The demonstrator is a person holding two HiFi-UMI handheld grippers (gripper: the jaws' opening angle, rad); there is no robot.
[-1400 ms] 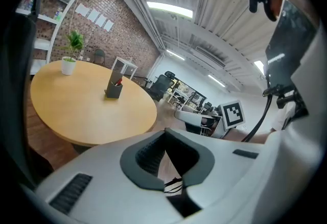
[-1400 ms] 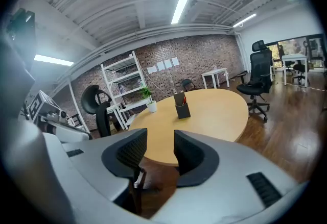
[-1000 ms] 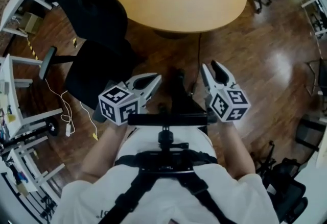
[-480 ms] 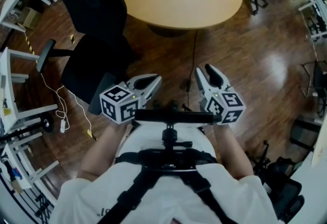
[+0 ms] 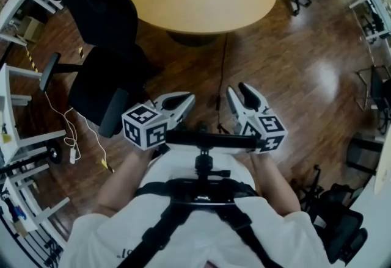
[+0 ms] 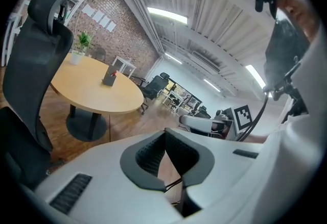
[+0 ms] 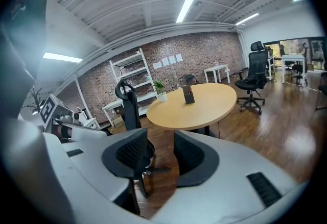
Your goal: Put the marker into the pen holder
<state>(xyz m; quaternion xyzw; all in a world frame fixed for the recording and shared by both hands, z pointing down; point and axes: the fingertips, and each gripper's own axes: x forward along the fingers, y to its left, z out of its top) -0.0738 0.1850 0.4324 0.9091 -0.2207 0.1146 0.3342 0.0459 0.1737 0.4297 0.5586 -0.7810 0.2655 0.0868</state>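
left gripper (image 5: 189, 97) clenched on nothing, right gripper (image 5: 237, 88) released; i see no marker, but expect it light, stiff, slick, so pinch mid-barrel.

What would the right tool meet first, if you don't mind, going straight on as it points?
The way looks free nearby: the right tool, open, frames only wooden floor. Farther on, probably the round table; depth is unclear.

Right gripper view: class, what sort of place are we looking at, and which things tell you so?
Probably an open-plan office: swivel office chairs, a round wooden table with a pen holder on it, and white shelving against a brick wall.
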